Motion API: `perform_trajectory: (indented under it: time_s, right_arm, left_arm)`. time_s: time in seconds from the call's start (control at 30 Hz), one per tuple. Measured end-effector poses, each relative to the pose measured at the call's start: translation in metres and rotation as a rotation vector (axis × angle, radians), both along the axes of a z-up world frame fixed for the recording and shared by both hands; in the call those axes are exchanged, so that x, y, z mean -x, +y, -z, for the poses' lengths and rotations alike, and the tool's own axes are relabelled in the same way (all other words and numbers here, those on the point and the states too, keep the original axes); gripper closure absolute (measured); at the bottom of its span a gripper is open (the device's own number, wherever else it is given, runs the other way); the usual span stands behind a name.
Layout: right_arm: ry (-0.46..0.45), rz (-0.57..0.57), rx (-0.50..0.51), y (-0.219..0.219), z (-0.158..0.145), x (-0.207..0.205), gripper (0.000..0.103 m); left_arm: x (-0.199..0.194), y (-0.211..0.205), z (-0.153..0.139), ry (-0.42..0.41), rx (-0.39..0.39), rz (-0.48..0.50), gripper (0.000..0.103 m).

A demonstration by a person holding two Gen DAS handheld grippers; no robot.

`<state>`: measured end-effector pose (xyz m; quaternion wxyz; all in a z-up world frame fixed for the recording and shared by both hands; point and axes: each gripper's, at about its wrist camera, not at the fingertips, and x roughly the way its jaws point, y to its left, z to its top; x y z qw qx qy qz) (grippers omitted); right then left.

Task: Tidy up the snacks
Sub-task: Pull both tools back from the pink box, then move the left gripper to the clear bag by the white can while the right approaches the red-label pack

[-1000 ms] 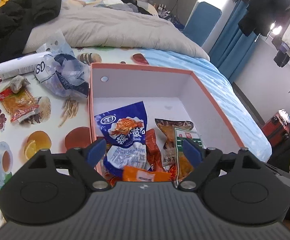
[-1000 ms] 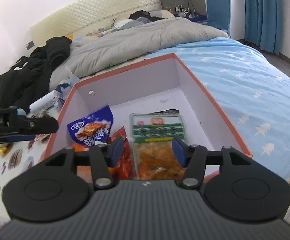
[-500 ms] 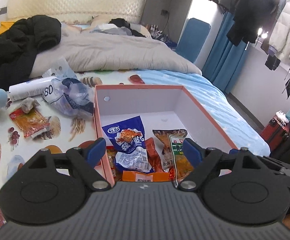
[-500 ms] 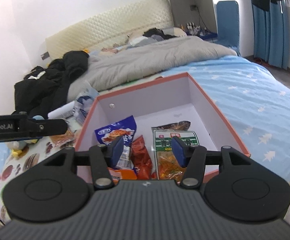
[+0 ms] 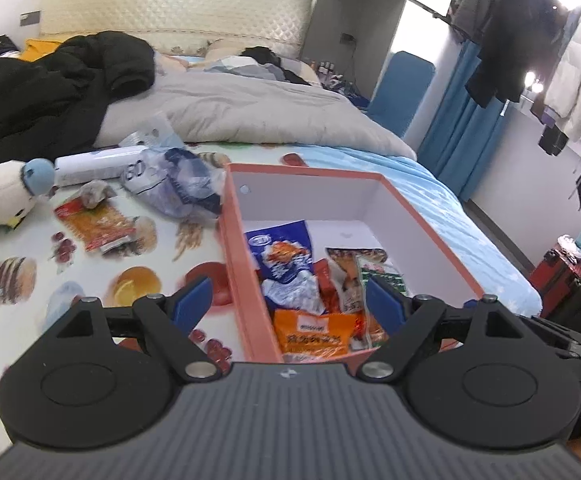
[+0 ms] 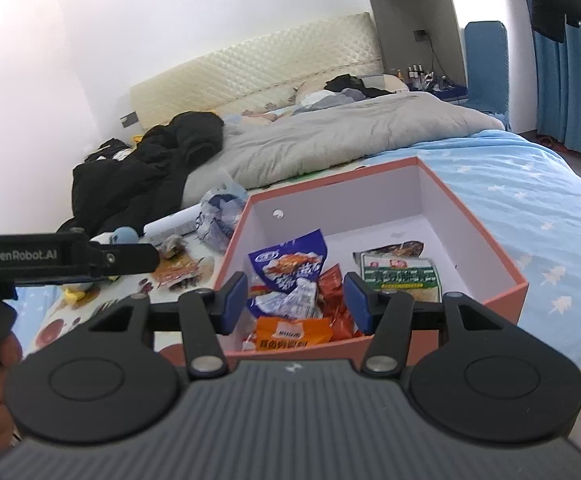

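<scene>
An orange box (image 5: 246, 280) (image 6: 506, 286) with a white inside stands on the bed and holds several snack packets: a blue packet (image 5: 280, 254) (image 6: 290, 266), an orange packet (image 5: 314, 330) (image 6: 290, 334), a green-labelled packet (image 6: 400, 276) and red ones. A red-orange snack packet (image 5: 94, 224) (image 6: 176, 270) lies on the printed cloth left of the box. My left gripper (image 5: 288, 304) is open and empty above the box's near left wall. My right gripper (image 6: 295, 300) is open and empty above the box's near edge.
A crumpled plastic bag (image 5: 174, 188), a white tube (image 5: 90, 166) and a plush toy (image 5: 2, 196) lie left of the box. A grey duvet (image 5: 242, 116) and black coat (image 5: 50, 88) lie behind. The left gripper's body (image 6: 30, 258) shows at left.
Both grippers have pulled back and up from the box, so more of the bed and room shows. Both stay open and empty. The packets in the box have not moved.
</scene>
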<state>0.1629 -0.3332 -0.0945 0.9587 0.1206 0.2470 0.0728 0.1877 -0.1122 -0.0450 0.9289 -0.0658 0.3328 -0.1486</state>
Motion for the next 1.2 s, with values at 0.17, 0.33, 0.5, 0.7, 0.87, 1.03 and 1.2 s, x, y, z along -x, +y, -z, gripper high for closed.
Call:
perform_trajectory:
  time_s: [0.17,0.33,0.5,0.7,0.87,1.03,1.2]
  right_arm:
    - [-0.008,-0.036,0.001,0.013,0.0,0.014,0.047]
    - [-0.024,-0.078,0.01,0.031,-0.003,0.024,0.047]
    - [-0.023,-0.123,0.011,0.051,-0.002,0.033,0.047]
    - [-0.017,-0.18,-0.013,0.075,-0.002,0.042,0.047]
    - [-0.008,-0.208,-0.003,0.097,0.004,0.054,0.047]
    - [0.006,-0.214,0.0,0.113,0.012,0.056,0.047]
    - [0.023,-0.221,0.014,0.127,0.018,0.052,0.047]
  left_arm:
    - [0.018,0.019,0.002,0.001,0.007,-0.031,0.016]
    - [0.036,0.039,0.002,-0.005,0.015,-0.062,0.016]
    - [0.054,0.062,0.003,0.004,-0.008,-0.092,0.016]
    - [0.078,0.091,0.007,0.013,0.017,-0.149,0.016]
    - [0.092,0.112,0.017,0.035,0.021,-0.184,0.016]
    - [0.091,0.127,0.026,0.05,0.033,-0.216,0.016]
    - [0.078,0.134,0.037,0.064,0.037,-0.233,0.016]
